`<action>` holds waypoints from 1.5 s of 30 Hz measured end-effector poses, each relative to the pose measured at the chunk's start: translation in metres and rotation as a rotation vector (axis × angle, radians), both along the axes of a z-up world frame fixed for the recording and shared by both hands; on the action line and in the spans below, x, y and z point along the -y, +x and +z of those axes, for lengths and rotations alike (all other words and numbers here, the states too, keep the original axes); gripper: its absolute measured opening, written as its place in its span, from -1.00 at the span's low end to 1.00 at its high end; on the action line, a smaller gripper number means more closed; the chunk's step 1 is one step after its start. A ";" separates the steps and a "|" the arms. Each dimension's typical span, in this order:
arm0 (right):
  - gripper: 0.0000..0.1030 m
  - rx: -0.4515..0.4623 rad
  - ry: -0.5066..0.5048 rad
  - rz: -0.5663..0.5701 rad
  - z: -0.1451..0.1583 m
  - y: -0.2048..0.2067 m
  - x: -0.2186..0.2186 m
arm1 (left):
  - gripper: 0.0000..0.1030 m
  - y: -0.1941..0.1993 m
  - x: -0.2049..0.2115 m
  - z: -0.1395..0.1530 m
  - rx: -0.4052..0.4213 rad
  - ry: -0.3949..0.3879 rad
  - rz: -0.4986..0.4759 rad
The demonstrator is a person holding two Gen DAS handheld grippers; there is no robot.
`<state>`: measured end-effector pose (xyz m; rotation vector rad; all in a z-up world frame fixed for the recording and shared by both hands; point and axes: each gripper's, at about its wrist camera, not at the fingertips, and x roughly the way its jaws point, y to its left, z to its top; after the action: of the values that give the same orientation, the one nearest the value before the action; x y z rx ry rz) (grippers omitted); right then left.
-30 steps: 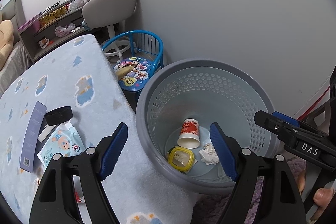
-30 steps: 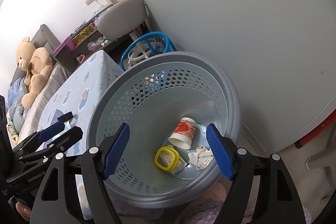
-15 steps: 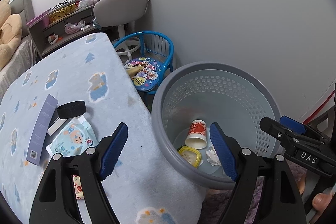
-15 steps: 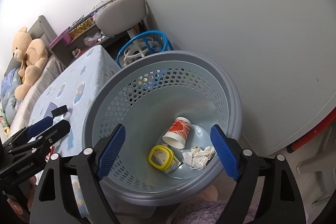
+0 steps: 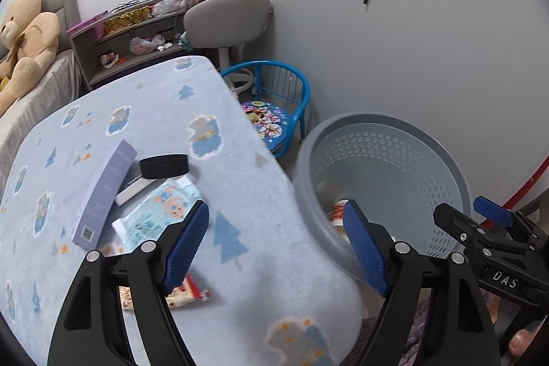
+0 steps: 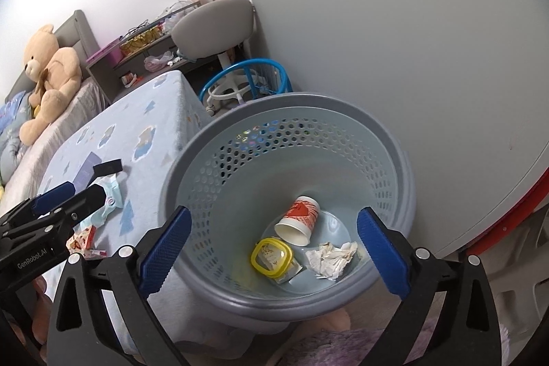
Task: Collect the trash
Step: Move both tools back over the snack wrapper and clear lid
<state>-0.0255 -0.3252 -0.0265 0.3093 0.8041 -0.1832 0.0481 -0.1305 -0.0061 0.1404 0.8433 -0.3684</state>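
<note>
Our right tongs [image 6: 272,249] hang over the bin [image 6: 219,122] with nothing between them; their jaws have just been opening and now stand wide apart. Below them, on the bin's floor, lie a paper cup [image 6: 299,220] on its side, a yellow-rimmed lid [image 6: 271,258] beside it and a crumpled paper [image 6: 331,259] near both. Our left tongs [image 5: 276,249] are also spread wide and empty, held above the table [image 5: 151,112] edge where it meets the bin. Just beyond their left finger a wipes pack [image 5: 161,208] lies flat, and a red-and-white wrapper [image 5: 187,294] shows under that finger. Farther out on the table are a purple box [image 5: 104,191], a white stick [image 5: 132,191] against it and a black band [image 5: 164,165]. A blue chair [image 5: 278,112] stands past the bin.
</note>
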 end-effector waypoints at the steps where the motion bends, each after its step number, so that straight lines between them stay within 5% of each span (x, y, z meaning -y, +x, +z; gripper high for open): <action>1: 0.86 0.002 -0.009 0.006 0.000 0.000 -0.005 | 0.49 0.000 -0.006 -0.001 0.001 0.001 0.013; 26: 0.88 0.022 -0.038 0.373 -0.011 0.025 -0.173 | 0.49 -0.025 -0.194 -0.016 0.005 0.017 0.384; 45: 0.88 -0.099 -0.030 0.561 -0.039 0.076 -0.237 | 0.49 -0.033 -0.243 -0.023 -0.011 -0.019 0.467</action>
<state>0.0507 -0.0882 -0.0657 0.0379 0.9552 0.3171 0.0154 0.1127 -0.0288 -0.0773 0.8549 0.0616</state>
